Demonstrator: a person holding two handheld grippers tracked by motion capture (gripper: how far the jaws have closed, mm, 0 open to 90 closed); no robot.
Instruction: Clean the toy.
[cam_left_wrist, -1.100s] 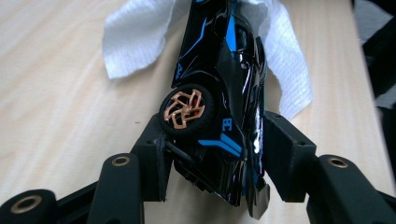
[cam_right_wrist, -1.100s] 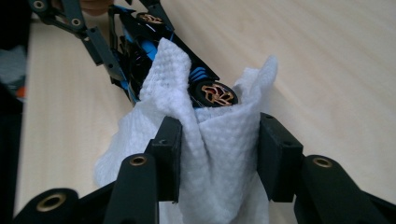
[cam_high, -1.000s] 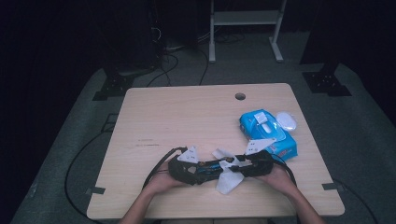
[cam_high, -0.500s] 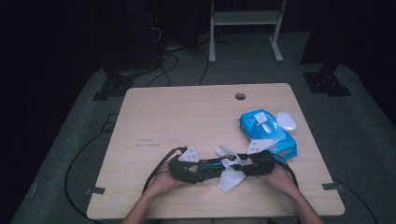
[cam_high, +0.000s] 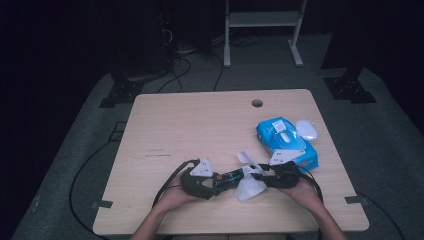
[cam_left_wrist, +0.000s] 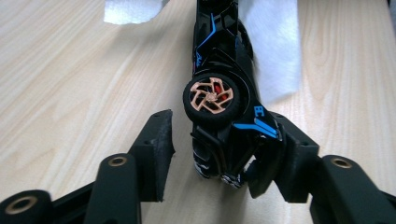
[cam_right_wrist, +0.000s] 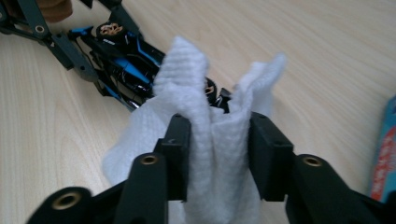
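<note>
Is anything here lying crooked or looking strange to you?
Yes: the toy car is tipped on its side, a copper-spoked wheel facing up, its end between the left gripper's jaws. A crumpled white wipe, pinched in the right gripper, is draped against it. The wipe pack lies askew.

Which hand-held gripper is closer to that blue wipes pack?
Right. The right hand-held gripper, holding a wipe, sits just below the pack; the left hand-held gripper is farther left, at the toy car.
</note>
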